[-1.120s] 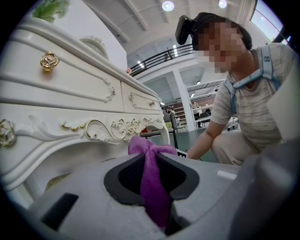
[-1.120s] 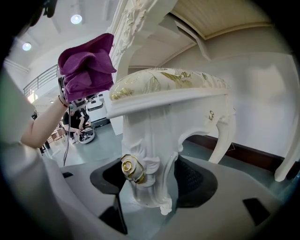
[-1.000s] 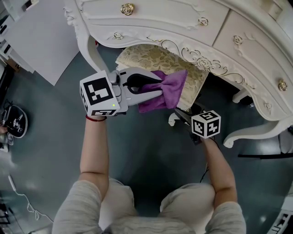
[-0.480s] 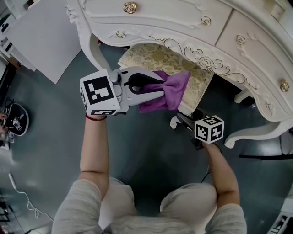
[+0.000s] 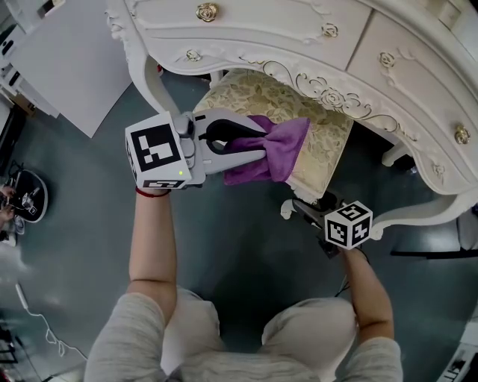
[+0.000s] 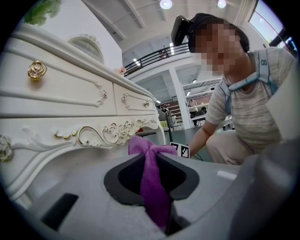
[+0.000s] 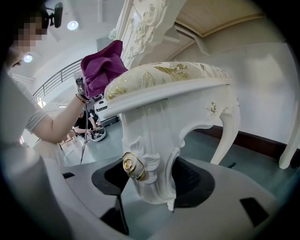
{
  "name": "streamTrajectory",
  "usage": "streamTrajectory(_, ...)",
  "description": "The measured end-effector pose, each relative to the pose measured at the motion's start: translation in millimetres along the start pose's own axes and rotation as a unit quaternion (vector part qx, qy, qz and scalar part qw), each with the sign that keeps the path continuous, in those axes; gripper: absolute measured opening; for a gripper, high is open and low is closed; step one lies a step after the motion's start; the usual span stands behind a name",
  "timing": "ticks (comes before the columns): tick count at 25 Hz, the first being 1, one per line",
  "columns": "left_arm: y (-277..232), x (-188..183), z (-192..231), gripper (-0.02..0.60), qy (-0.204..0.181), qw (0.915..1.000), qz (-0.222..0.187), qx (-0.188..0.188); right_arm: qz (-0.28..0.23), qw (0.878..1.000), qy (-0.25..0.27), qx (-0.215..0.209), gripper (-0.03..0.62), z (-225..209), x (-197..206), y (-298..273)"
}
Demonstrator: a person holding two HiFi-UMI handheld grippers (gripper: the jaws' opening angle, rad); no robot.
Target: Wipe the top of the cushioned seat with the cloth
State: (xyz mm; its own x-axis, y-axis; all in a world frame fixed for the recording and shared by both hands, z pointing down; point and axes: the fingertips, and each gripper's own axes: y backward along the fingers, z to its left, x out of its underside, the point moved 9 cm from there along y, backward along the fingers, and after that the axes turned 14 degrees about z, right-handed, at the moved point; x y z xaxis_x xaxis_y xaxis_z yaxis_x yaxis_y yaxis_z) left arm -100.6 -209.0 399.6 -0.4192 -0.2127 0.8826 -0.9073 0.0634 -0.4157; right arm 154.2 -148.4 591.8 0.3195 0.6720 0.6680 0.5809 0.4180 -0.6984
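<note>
Right gripper point(image 5: 297, 207): down low near the floor. Its jaws have just been closing, and the seat's white leg point(image 7: 151, 154) sits squeezed between them.
Left gripper point(image 5: 255, 146): held up higher, on the person's other side. Its jaws are pinched tight on the cloth point(image 5: 278, 148).
Cloth: purple and bunched up like a bow. Its loose end is over the near edge of the seat point(image 5: 299, 104). I can't tell if it rests on the cushion yet.
Seat: a little stool with a gold leafy cushion on top. The near part sticks out toward the person. The far part is tucked under the table point(image 5: 336, 45).
Table: white with gold rose knobs point(image 5: 208, 13). It hangs over the back of the cushion.
Step now: I think this is the getting-ready part. One hand has the stool by its leg and the other has the cloth ready. Wiping does not look started.
Next move needs: the cushion top should be out from under the table. The leg should be held firm so the stool can't slide. Then the cloth has to go down flat on the cushion and rub from side to side.
</note>
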Motion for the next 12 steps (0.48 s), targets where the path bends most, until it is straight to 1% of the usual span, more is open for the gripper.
streamTrajectory(8,7,-12,-6,0.075,-0.017,0.9998,0.005,-0.002,-0.003,1.000,0.016,-0.022,0.270,15,31,21)
streamTrajectory(12,13,-14,-8,0.075,-0.018,0.9997,0.014,-0.011,-0.002,0.999,0.025,-0.032,0.270,22,44,31)
